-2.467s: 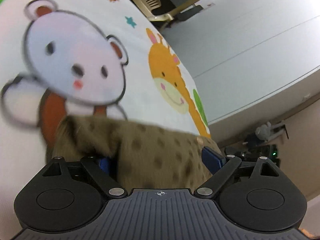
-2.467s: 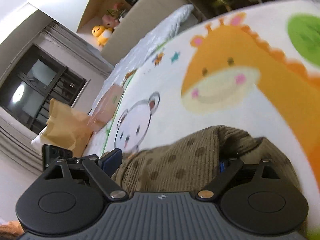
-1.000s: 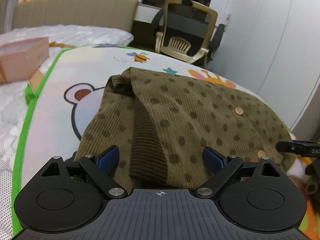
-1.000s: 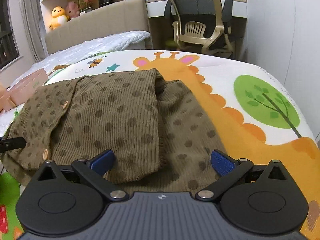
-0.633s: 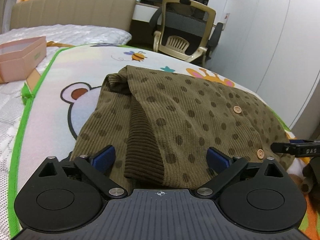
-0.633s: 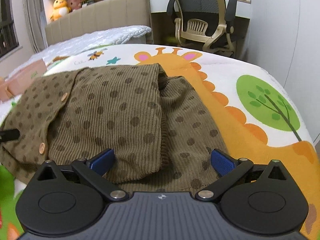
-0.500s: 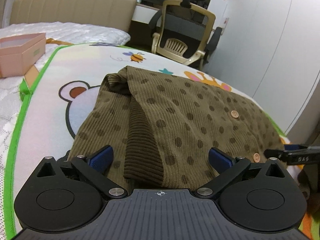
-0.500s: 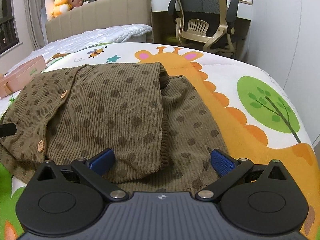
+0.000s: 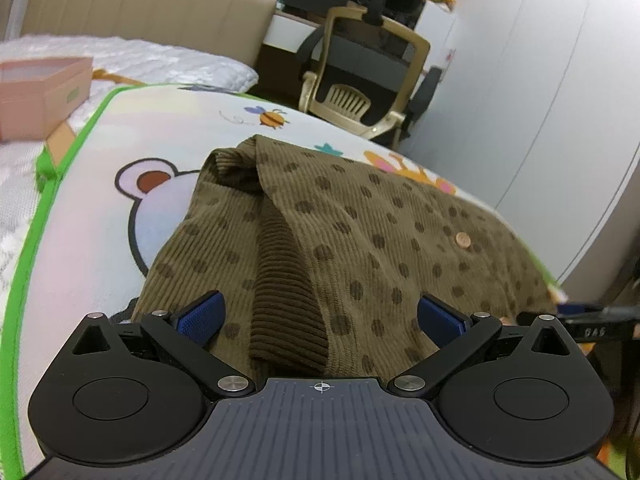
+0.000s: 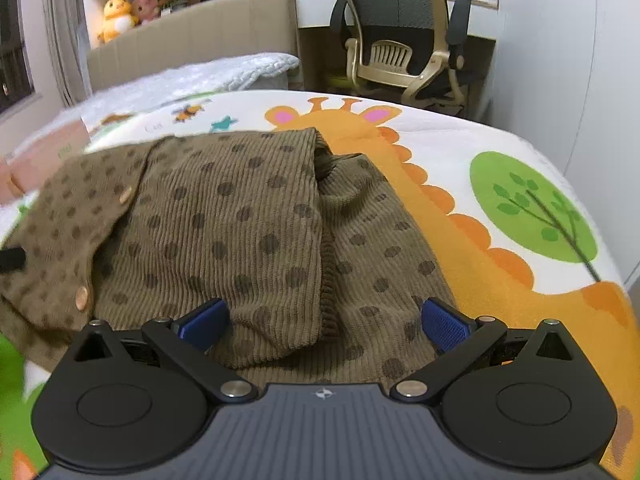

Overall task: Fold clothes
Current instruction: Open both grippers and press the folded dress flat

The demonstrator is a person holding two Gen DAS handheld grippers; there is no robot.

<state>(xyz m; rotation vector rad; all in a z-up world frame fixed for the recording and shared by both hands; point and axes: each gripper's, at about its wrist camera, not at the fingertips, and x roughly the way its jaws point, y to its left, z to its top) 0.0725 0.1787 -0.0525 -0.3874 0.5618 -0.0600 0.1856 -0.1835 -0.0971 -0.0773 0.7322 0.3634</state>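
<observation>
Two grippers, our left gripper [image 9: 318, 316] and right gripper [image 10: 324, 318], hang spread wide and empty over the half-folded dotted cardigan [image 9: 360, 232], whose near hem we judge needs pinching next.

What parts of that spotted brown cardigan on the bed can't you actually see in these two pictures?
- Left wrist view: the cardigan's near hem is hidden behind the open left hand-held gripper.
- Right wrist view: the near hem is likewise covered by the open right hand-held gripper; the cardigan's left part is blurred toward the frame edge.
- Both views: whatever lies under the folded-over sleeves is hidden.
</observation>
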